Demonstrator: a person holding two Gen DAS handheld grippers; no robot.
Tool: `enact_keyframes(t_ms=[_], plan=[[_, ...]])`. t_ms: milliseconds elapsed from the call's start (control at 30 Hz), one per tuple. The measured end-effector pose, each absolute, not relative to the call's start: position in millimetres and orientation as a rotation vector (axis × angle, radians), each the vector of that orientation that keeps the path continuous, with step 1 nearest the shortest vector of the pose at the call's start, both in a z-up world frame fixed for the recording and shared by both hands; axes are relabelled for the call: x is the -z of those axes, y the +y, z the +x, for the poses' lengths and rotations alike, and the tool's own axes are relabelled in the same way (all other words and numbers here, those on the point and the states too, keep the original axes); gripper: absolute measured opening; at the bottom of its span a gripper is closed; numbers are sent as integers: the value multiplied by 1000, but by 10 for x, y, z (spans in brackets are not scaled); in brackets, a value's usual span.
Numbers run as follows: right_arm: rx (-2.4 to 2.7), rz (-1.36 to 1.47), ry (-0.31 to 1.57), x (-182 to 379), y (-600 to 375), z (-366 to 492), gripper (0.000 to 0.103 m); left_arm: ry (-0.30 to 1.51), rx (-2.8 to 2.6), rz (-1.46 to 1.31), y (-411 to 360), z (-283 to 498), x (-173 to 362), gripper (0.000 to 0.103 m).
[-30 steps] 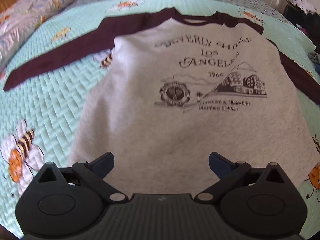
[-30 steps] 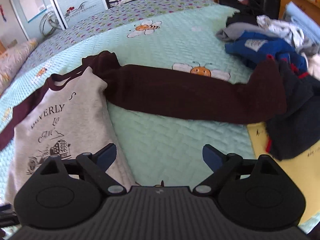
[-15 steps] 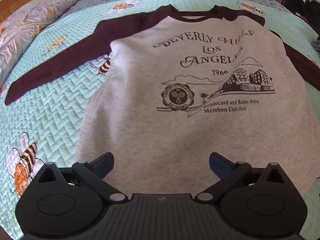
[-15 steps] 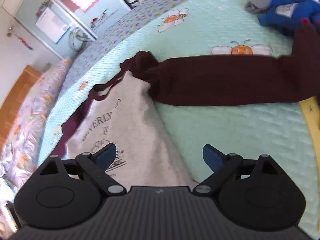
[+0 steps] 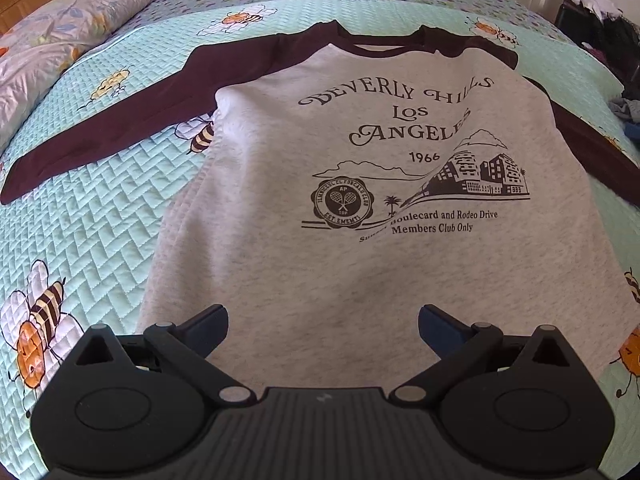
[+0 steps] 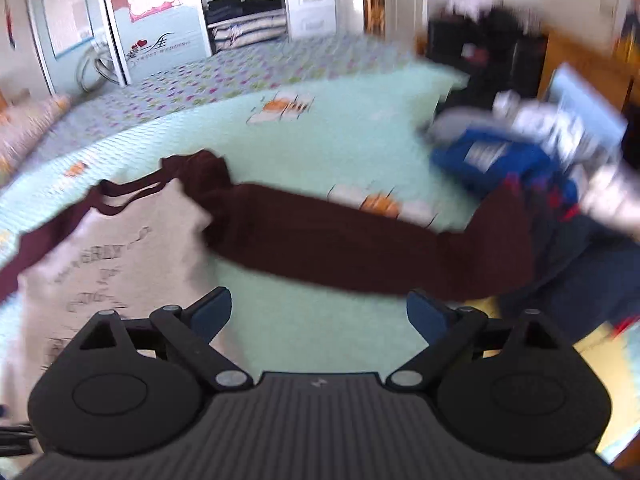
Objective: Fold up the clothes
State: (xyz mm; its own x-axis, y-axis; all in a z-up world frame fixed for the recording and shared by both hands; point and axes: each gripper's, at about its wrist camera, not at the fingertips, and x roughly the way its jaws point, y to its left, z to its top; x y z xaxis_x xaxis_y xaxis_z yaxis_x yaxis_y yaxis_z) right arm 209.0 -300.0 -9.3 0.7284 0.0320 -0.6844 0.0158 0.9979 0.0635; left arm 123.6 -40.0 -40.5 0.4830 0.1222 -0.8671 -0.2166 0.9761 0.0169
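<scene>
Across the bee-print quilt [image 5: 100, 208] the grey sweatshirt [image 5: 360, 272] is lying flat, spreading toward 12 o'clock from the left gripper [image 5: 322, 322], whose jaws are gaping wide and holding nothing. Toward 1 o'clock of the wide, empty right gripper [image 6: 318, 310], its maroon sleeve [image 6: 352, 240] is stretching toward a clothes pile [image 6: 532, 168], blurring there.

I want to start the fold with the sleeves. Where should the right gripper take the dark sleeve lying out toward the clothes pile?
Probably at the cuff end of the sleeve, where it rises against the clothes pile and is off the quilt. Come from the near side with the open right hand-held gripper, pinching across its width. The view is blurred, so the cuff edge is unclear.
</scene>
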Motion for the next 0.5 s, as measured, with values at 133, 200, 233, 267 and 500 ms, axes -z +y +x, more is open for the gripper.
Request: enact_keyframes(t_ms=[133,200,233,267,500], plan=[[-27,50,716,22,-2959,2010,95,1036,-211,-106,-374,1136,384,101],[-53,49,698,-23,-2913,1959,95,1027,-209,-114,-371,1089,360,102],[-81,43,688,-49,-2880,1949,96,1024,-206,-116,-375,1072,349,102],[-108,30,686,-62,-2838,1964,97,1022,-202,-110,-385,1062,342,102],[-74,-86,727,-70,-2667,2025,97,1019,-220,-102,-332,1008,341,102]])
